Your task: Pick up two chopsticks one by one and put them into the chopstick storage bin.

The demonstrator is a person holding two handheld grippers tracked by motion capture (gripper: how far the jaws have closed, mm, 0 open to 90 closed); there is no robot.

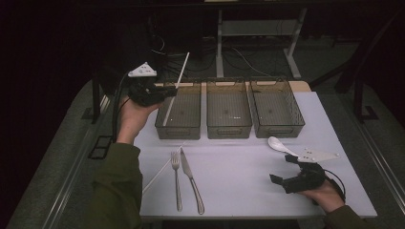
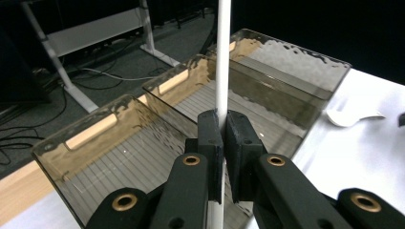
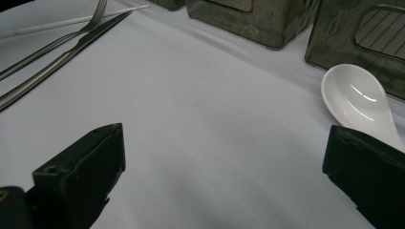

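Note:
My left gripper (image 1: 173, 89) is raised at the near left corner of the left bin (image 1: 179, 125), shut on a white chopstick (image 1: 184, 67). In the left gripper view the black pads (image 2: 210, 136) pinch the chopstick (image 2: 223, 57), which rises steeply over the bins. Its lower end dips inside the left bin. My right gripper (image 1: 282, 168) rests low at the table's front right, open with nothing between its jaws; its view shows bare cloth between them. A white spoon (image 1: 279, 145) lies just beyond it, also seen beside the right jaw (image 3: 358, 100).
Three smoky clear bins stand in a row at the back, with the middle bin (image 1: 228, 125) and right bin (image 1: 277, 128) beside the left one. On the white cloth lie a fork (image 1: 176, 181), a knife (image 1: 192, 183) and a second white chopstick (image 1: 162, 169).

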